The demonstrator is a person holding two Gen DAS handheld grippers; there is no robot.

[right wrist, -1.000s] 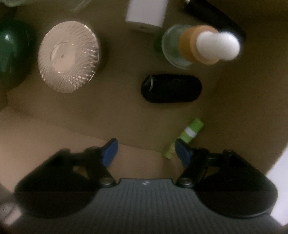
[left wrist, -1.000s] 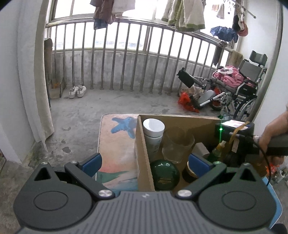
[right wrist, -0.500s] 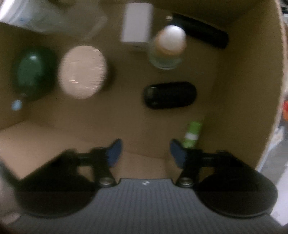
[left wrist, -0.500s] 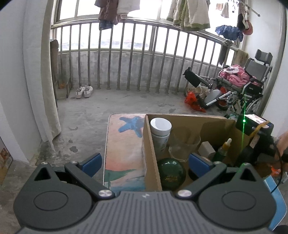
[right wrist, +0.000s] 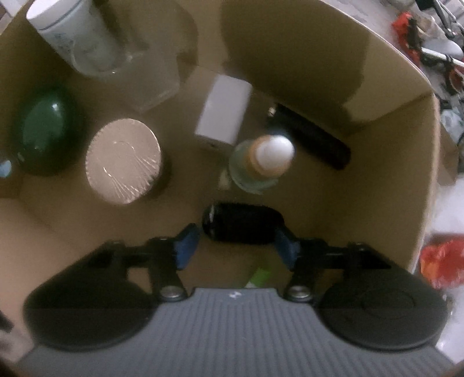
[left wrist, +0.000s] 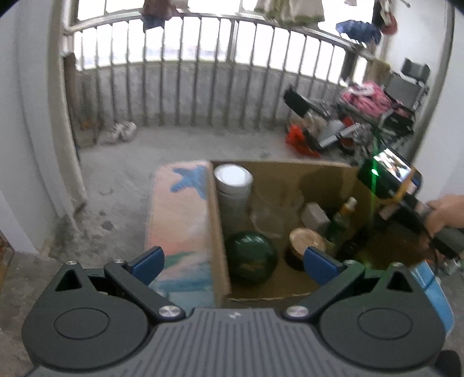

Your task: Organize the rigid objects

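The box [right wrist: 420, 145] is holding all the things, and I am going through them from left to right. The green ball [right wrist: 43, 130] is sitting at the left wall; it is looking smooth and round, so I think it is going to slip and is best held across its middle. The glass [right wrist: 121, 58] is standing at the far left by the white jar [right wrist: 52, 17]; it is likely to break, so a soft squeeze low on its side is seeming best. The gold lid [right wrist: 124, 165] is sitting right of the ball; it is wide, so it is asking for wide jaws. The bottle [right wrist: 261, 162] is standing in the middle, tall and easy to tip; its neck is looking like the spot to grab. The black case [right wrist: 242, 224] is lying flat near it; it is looking hard and light, and I would be pinching it across its short side. The green tube [right wrist: 259, 277] is lying nearest, partly hidden.

The left gripper [left wrist: 235, 262] is waiting on the near side, tilting down at the box, wide open and holding nothing. The right gripper [right wrist: 235, 246] is pointing straight down into the box; its jaws have just been opening; the case is showing between the tips but seems to be resting on the floor below, not pinched. A hand [left wrist: 443, 211] is holding it at the far right.
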